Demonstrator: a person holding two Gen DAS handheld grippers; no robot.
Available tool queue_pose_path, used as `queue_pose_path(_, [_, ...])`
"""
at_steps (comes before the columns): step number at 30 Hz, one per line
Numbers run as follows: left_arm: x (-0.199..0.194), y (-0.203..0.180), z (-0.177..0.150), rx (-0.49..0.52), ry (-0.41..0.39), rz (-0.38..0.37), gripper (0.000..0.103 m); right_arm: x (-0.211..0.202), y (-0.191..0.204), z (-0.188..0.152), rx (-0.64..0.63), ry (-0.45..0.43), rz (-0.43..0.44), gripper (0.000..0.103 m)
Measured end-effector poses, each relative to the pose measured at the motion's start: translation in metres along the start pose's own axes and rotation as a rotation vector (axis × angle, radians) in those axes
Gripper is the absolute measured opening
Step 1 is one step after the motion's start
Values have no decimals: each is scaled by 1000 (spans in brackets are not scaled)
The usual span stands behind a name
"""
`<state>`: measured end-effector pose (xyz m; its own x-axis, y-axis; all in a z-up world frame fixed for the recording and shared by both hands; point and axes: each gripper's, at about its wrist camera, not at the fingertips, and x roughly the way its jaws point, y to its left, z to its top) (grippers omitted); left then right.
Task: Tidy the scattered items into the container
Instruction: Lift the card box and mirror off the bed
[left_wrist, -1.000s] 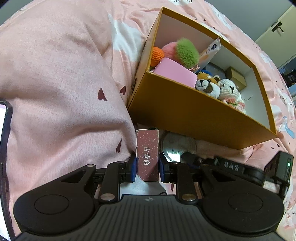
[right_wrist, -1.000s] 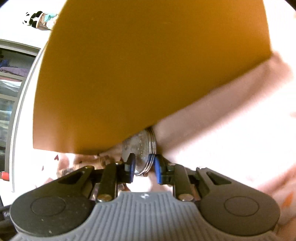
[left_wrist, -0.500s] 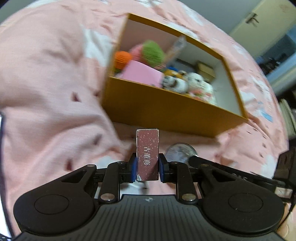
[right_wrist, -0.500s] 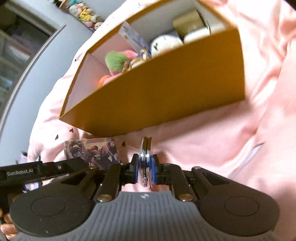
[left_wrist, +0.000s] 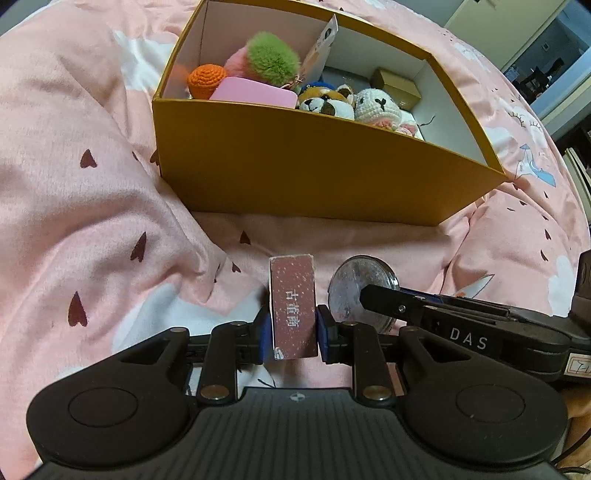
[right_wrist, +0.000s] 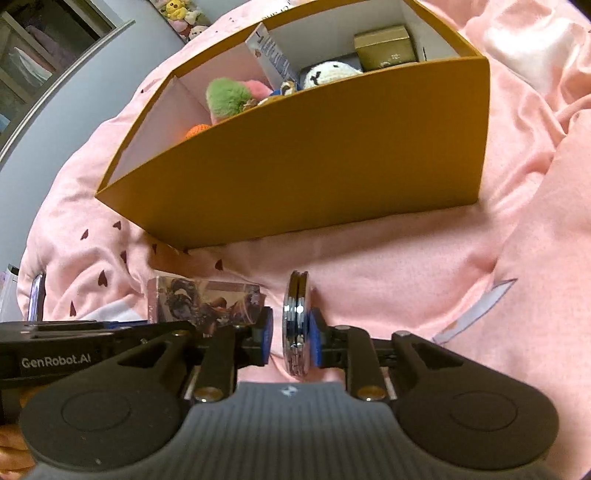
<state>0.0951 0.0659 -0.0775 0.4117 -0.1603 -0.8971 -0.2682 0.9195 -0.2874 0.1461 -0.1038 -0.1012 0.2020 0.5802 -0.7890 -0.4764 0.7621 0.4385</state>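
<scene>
An open orange cardboard box (left_wrist: 317, 170) sits on the pink bedding and holds plush toys, a pink case and a gold box; it also shows in the right wrist view (right_wrist: 314, 162). My left gripper (left_wrist: 291, 328) is shut on a dark red card box (left_wrist: 293, 306), held upright above the bedding in front of the orange box. My right gripper (right_wrist: 290, 332) is shut on a round silver tin (right_wrist: 296, 317), held on edge. The tin (left_wrist: 360, 288) and the right gripper's finger show beside the card box in the left wrist view. The card box (right_wrist: 205, 302) shows at left in the right wrist view.
Pink bedding with dark hearts (left_wrist: 92, 206) lies all around, bunched into folds left of the box. A phone edge (right_wrist: 35, 295) lies at far left on the bed. Shelves with plush toys (right_wrist: 181, 14) stand behind.
Both grippers have lifted their items off the bedding and drawn back from the orange box; its open top has come into view for both cameras.
</scene>
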Motion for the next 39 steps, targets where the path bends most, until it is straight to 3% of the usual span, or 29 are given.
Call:
queue_pose_path(6, [4,-2,-1,14,2,23,32,1,0,-1,-6,1,-3,38])
queue_pose_path(10, [8,-1,-3,22,-6,45,32,4,2,-4,-16,-1,-8,38])
queue_pose_path(17, [12,6,-4,-20,-14,4,32,16,5,-1,-36,-23,-21,38])
queue_pose_path(19, [12,7,-4,-34,-18,-1,30,15,7,-2,-45,-28,-10,37])
queue_pose_path(23, [8,9,-6,-70,-37,-4,21,13,5,-3,-38,-35,-13,25])
queue_pose_path(28, [1,11,-6,-110,-65,-17,21,8,2,-4,-24,-48,-3,25])
queue_pose_path(33, [5,19,-1,-207,-83,-48,30,6,1,-5,-22,-46,-8,25])
queue_pose_path(39, [22,15,3,-231,-75,-9,30,7,1,-5,-25,-45,-10,25])
